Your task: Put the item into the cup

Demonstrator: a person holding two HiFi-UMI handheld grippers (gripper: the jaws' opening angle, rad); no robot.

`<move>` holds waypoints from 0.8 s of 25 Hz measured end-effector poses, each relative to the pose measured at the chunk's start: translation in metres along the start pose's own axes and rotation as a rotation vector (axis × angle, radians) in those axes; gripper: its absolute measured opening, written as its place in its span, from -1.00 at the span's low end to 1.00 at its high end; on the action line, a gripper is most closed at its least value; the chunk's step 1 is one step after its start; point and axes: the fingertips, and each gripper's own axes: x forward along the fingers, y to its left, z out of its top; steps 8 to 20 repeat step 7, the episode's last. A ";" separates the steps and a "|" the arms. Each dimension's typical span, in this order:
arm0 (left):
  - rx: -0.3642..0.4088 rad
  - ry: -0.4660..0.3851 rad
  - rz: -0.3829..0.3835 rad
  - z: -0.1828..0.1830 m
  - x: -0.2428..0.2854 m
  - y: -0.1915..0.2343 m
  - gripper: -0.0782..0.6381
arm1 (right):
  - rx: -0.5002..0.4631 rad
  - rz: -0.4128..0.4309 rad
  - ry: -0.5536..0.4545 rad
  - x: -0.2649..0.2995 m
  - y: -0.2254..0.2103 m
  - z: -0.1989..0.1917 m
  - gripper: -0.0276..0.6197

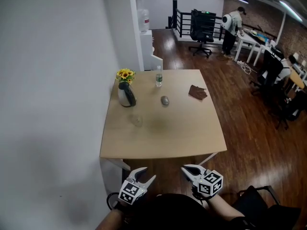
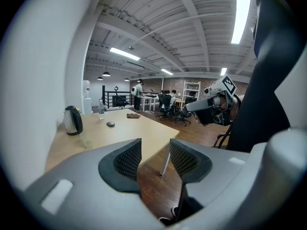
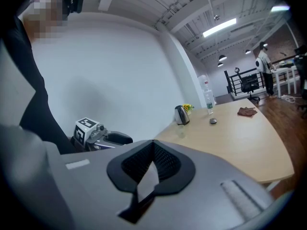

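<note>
Left jaws: my left gripper [image 2: 155, 146] has its pads apart with a clear gap, and nothing sits between them.
Right jaws: my right gripper [image 3: 153, 147] is closed, the pads meeting at their tips with nothing gripped.
Hard to make out: the cup [image 1: 137, 120] is clear glass and shows only faintly against the table [image 1: 192, 138]; I cannot tell whether anything is in it.
Also unclear: the item [image 1: 165, 100] is small, grey and rounded, too small for me to say more.
Cut off: my forearms run out of the bottom edge of the head view, and each gripper view shows only part of the other gripper.
Item: to the right of the kettle [image 1: 126, 94], apart from it, lying on the table top.
Cup: in front of the kettle on my side, a little to its right, not touching it.
Grippers: both hang off the table's near edge, well apart from the kettle.
Flowers [image 1: 125, 74]: just behind the kettle.
Bottle [image 1: 159, 79]: right of the kettle and farther from me.
Cloth [image 1: 197, 92]: brown, farther right of the kettle than the item.
</note>
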 end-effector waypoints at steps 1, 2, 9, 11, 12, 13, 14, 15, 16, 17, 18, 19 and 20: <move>0.001 0.000 -0.002 0.000 0.001 0.001 -0.28 | -0.002 -0.001 0.000 0.000 0.000 0.000 -0.89; 0.001 0.000 -0.004 0.001 0.001 0.001 -0.28 | -0.003 -0.002 0.000 0.000 0.000 0.001 -0.89; 0.007 0.005 -0.010 0.001 0.000 0.003 -0.28 | -0.004 -0.002 -0.010 -0.001 0.003 0.003 -0.89; 0.007 0.005 -0.010 0.001 0.000 0.003 -0.28 | -0.004 -0.002 -0.010 -0.001 0.003 0.003 -0.89; 0.007 0.005 -0.010 0.001 0.000 0.003 -0.28 | -0.004 -0.002 -0.010 -0.001 0.003 0.003 -0.89; 0.007 0.005 -0.010 0.001 0.000 0.003 -0.28 | -0.004 -0.002 -0.010 -0.001 0.003 0.003 -0.89; 0.007 0.005 -0.010 0.001 0.000 0.003 -0.28 | -0.004 -0.002 -0.010 -0.001 0.003 0.003 -0.89; 0.007 0.005 -0.010 0.001 0.000 0.003 -0.28 | -0.004 -0.002 -0.010 -0.001 0.003 0.003 -0.89; 0.007 0.005 -0.010 0.001 0.000 0.003 -0.28 | -0.004 -0.002 -0.010 -0.001 0.003 0.003 -0.89; 0.007 0.005 -0.010 0.001 0.000 0.003 -0.28 | -0.004 -0.002 -0.010 -0.001 0.003 0.003 -0.89; 0.007 0.005 -0.010 0.001 0.000 0.003 -0.28 | -0.004 -0.002 -0.010 -0.001 0.003 0.003 -0.89; 0.007 0.005 -0.010 0.001 0.000 0.003 -0.28 | -0.004 -0.002 -0.010 -0.001 0.003 0.003 -0.89; 0.007 0.005 -0.010 0.001 0.000 0.003 -0.28 | -0.004 -0.002 -0.010 -0.001 0.003 0.003 -0.89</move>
